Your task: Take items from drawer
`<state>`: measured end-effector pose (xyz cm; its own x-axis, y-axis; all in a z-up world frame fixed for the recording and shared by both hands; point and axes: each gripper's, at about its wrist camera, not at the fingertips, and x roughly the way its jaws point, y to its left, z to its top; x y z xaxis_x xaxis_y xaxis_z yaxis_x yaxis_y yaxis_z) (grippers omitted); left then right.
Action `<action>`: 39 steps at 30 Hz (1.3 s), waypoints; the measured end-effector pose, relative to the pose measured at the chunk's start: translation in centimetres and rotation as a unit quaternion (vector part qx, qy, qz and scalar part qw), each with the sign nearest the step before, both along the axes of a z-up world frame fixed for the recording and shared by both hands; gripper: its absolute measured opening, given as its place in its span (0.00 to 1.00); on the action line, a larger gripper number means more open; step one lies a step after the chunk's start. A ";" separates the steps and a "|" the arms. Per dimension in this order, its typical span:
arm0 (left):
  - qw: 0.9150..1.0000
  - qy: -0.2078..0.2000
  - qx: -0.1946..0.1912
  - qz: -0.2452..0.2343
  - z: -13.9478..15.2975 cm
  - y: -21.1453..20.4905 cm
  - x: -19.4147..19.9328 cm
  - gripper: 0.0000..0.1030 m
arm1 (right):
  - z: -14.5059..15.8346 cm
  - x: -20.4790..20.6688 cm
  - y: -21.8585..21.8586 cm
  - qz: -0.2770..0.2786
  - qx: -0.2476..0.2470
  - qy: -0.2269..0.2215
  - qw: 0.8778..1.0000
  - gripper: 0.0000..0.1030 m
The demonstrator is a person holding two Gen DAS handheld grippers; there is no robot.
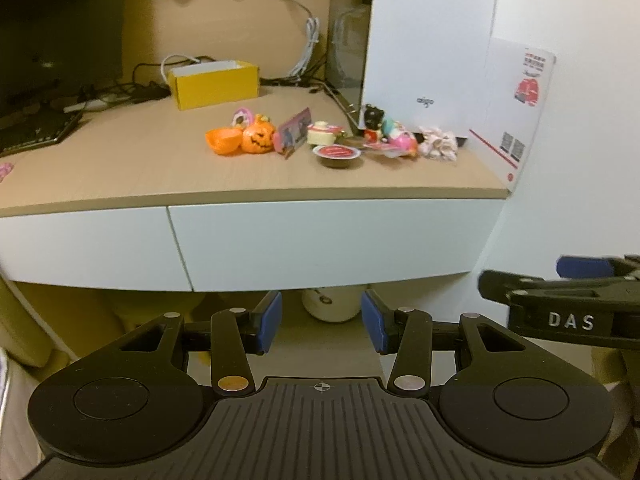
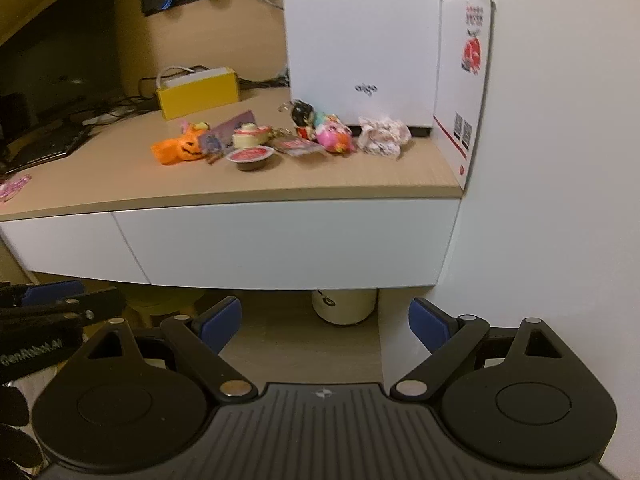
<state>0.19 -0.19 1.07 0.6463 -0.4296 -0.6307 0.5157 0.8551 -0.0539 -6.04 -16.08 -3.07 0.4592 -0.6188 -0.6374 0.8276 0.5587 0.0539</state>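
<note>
Right-hand drawer (image 1: 332, 242) sits shut under the desk top (image 1: 160, 168), its white front flush with the neighbouring left drawer (image 1: 80, 240); no handle visible, so the likely purchase is the lower edge of the front, long axis running side to side. Front lies ahead of and above both claws. Small toys (image 1: 256, 136) already stand in a row on the desk top above it, just before the white box (image 1: 428, 40). Left gripper (image 1: 322, 322) roughly centred under the drawer front, jaws moderately apart, nothing between them; right gripper (image 2: 324, 322) toward the drawer's wall-side end, jaws wide, empty. Judgement: neither touches the front; left is the better placed for a central pull; coming move needs a reach up and forward to the lower edge.
</note>
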 end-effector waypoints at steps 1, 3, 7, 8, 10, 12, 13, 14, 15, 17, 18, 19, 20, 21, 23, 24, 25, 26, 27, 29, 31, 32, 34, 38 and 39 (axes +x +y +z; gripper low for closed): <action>1.000 0.001 0.001 -0.001 0.0 -0.1 -0.1 0.47 | 0.2 -0.1 0.2 0.004 -0.004 0.000 1.000 0.89; 1.000 0.005 0.004 0.001 0.0 -0.3 -0.3 0.47 | 0.4 0.0 0.3 0.011 -0.010 0.001 1.000 0.89; 1.000 0.006 0.004 0.004 -0.1 -0.4 -0.5 0.47 | 0.7 0.0 0.4 0.022 -0.008 0.000 1.000 0.89; 1.000 0.007 0.004 0.003 -0.2 -0.5 -0.6 0.47 | 0.8 0.0 0.5 0.025 -0.009 0.001 1.000 0.89; 1.000 0.011 0.005 -0.001 -0.4 -0.6 -0.8 0.47 | 0.8 0.0 0.7 0.025 -0.014 0.003 1.000 0.89; 1.000 0.013 0.006 0.000 -0.6 -0.6 -0.9 0.47 | 1.0 -0.1 0.9 0.021 -0.020 0.003 1.000 0.89; 1.000 0.014 0.005 0.001 -0.7 -0.5 -0.9 0.47 | 1.0 -0.1 0.9 0.021 -0.019 0.005 1.000 0.89; 1.000 0.015 0.004 0.002 -0.7 -0.4 -0.9 0.47 | 0.8 -0.2 0.8 0.021 -0.015 0.009 1.000 0.89; 1.000 0.015 0.003 0.003 -0.7 -0.4 -1.0 0.47 | 0.6 -0.3 0.7 0.019 -0.009 0.011 1.000 0.89; 1.000 0.014 0.002 0.002 -0.7 -0.4 -1.1 0.47 | 0.1 -0.5 0.6 0.019 0.005 0.011 1.000 0.89; 1.000 0.013 0.001 0.000 -0.6 -0.4 -1.2 0.47 | 0.0 -0.5 0.6 0.020 0.010 0.011 1.000 0.89; 1.000 0.012 0.001 -0.002 -0.6 -0.4 -1.2 0.47 | -0.2 -0.5 0.7 0.020 0.012 0.012 1.000 0.89; 1.000 0.010 0.001 -0.003 -0.5 -0.5 -1.3 0.47 | -0.2 -0.5 0.7 0.022 0.012 0.013 1.000 0.89; 1.000 0.009 0.000 -0.004 -0.5 -0.5 -1.4 0.47 | -0.3 -0.5 0.8 0.023 0.012 0.014 1.000 0.89; 1.000 0.007 0.000 -0.004 -0.4 -0.5 -1.5 0.47 | -0.3 -0.5 1.0 0.025 0.012 0.016 0.999 0.89; 1.000 0.007 -0.001 -0.004 -0.4 -0.4 -1.5 0.47 | -0.3 -0.4 1.0 0.025 0.012 0.016 0.999 0.89; 1.000 0.007 -0.001 -0.005 -0.4 -0.4 -1.4 0.47 | -0.3 -0.4 1.0 0.026 0.014 0.016 0.999 0.89; 1.000 0.009 -0.001 -0.005 -0.4 -0.3 -1.4 0.47 | -0.3 -0.4 1.1 0.025 0.014 0.016 0.999 0.89; 1.000 0.011 -0.001 -0.005 -0.5 -0.3 -1.4 0.47 | -0.4 -0.4 1.1 0.025 0.015 0.015 0.999 0.89; 1.000 0.012 -0.001 -0.005 -0.5 -0.2 -1.3 0.47 | -0.4 -0.4 1.0 0.024 0.014 0.015 0.999 0.89; 1.000 0.011 -0.002 -0.007 -0.5 -0.2 -1.4 0.47 | -0.4 -0.4 1.1 0.024 0.015 0.014 1.000 0.89; 1.000 0.010 -0.002 -0.008 -0.5 -0.2 -1.3 0.47 | -0.4 -0.4 1.1 0.024 0.016 0.014 0.999 0.89; 1.000 0.010 -0.002 -0.011 -0.5 -0.2 -1.4 0.47 | -0.4 -0.4 1.2 0.024 0.017 0.015 0.999 0.89; 1.000 0.013 -0.002 -0.013 -0.6 -0.3 -1.4 0.47 | -0.4 -0.4 1.3 0.023 0.016 0.015 0.999 0.89; 1.000 0.013 -0.002 -0.014 -0.5 -0.3 -1.4 0.47 | -0.3 -0.4 1.3 0.022 0.017 0.014 1.000 0.89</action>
